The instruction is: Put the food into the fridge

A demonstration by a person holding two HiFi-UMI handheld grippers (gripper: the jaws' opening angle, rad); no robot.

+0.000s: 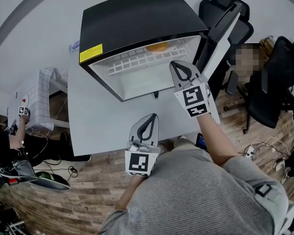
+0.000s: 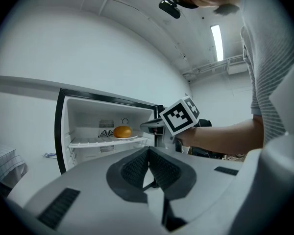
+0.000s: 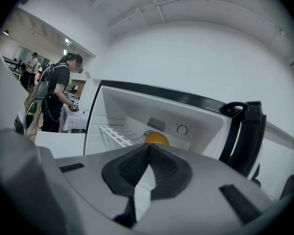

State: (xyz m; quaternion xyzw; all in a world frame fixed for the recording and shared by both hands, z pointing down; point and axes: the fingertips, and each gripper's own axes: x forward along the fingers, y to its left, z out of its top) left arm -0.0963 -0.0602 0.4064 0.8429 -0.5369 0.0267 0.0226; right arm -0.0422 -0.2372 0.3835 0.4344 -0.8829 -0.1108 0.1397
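Bun [image 2: 122, 131] on the fridge [image 1: 137, 18] shelf [image 2: 95, 142]; both grippers closed and empty.
Round, lying flat and wider than tall, it rests on a plate [image 2: 130, 137] straight ahead of the right gripper [image 3: 148, 147], whose joined jaws hide its lower half. The left gripper [image 2: 148, 150] sits farther back from it.

The yellow label [image 1: 90, 53] on the fridge [image 1: 137, 18] is too small to read.
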